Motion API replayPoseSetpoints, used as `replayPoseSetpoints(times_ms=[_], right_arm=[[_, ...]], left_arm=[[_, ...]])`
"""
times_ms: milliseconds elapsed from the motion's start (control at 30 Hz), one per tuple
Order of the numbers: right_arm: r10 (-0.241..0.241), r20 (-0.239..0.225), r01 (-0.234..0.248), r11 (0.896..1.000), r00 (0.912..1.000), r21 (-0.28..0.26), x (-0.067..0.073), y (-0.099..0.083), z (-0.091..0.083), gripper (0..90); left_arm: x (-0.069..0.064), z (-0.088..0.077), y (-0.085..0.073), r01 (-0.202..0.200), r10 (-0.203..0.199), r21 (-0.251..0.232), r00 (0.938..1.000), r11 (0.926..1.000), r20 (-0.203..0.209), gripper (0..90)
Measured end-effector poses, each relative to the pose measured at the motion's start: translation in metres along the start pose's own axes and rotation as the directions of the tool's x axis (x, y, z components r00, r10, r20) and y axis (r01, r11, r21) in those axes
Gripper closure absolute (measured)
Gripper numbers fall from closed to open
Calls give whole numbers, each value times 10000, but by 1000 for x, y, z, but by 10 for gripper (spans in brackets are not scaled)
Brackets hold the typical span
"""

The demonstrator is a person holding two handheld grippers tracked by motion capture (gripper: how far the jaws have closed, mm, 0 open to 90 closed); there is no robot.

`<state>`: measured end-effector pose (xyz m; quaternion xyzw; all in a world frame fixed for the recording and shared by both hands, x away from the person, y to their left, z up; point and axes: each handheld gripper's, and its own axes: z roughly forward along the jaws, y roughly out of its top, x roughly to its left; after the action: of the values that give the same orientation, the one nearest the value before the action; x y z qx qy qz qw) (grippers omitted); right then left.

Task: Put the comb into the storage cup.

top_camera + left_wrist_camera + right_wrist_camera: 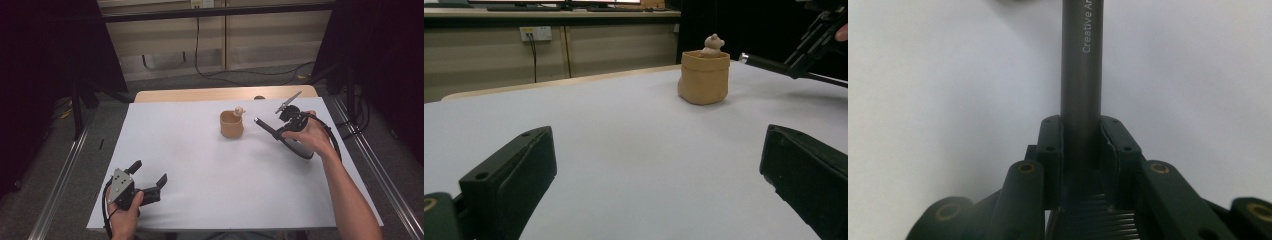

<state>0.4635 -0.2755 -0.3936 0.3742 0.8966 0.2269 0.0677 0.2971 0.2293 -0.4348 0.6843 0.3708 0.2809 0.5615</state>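
Right gripper [274, 131] is clamped on the pen [1081, 75], held above the sheet beside the pouch [232, 125]. Left gripper [150, 175] rests wide open. We figure the smooth pen could slip or knock the pouch over.

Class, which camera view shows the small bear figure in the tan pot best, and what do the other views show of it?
The left gripper view: the bear is seen side-on, its head and ears rising above the rim of the pot. The high view gives just a pale blob at the pot's far rim. The right gripper view looks along a dark rod over the white table instead.
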Motion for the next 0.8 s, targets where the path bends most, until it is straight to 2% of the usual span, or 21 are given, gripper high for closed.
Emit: replayPoseSetpoints(times_ms=[267, 300, 467, 567, 733, 800], right_arm=[[126, -43, -129, 9968, 9999, -787, 6, -5, -12, 727], [165, -44, -169, 9945, 9999, -1038, 7, -7, -15, 727], [206, 18, -202, 9916, 9998, -1274, 10, -12, -19, 728], [303, 67, -287, 9849, 9995, -1708, 14, -17, -23, 728], [273, -79, -284, 9795, 9996, -1996, 20, -20, -27, 727], [184, -184, -219, 9766, 9997, -2139, 25, -21, -29, 727]], left_arm=[[0, 0, 0, 3, -3, -4, 10000, 10000, 2, 16], [0, 0, 0, -3, 3, -11, 10000, 10000, -42, 16], [1, 0, 0, 20, -20, 24, 10000, 10000, -32, 17], [0, 0, 1, 30, -30, -31, 10000, 10000, -12, 17], [1, -1, 1, 0, -1, -55, 9999, 10000, -118, 16], [1, -1, 0, 8, -8, -10, 10000, 10000, -33, 17]])
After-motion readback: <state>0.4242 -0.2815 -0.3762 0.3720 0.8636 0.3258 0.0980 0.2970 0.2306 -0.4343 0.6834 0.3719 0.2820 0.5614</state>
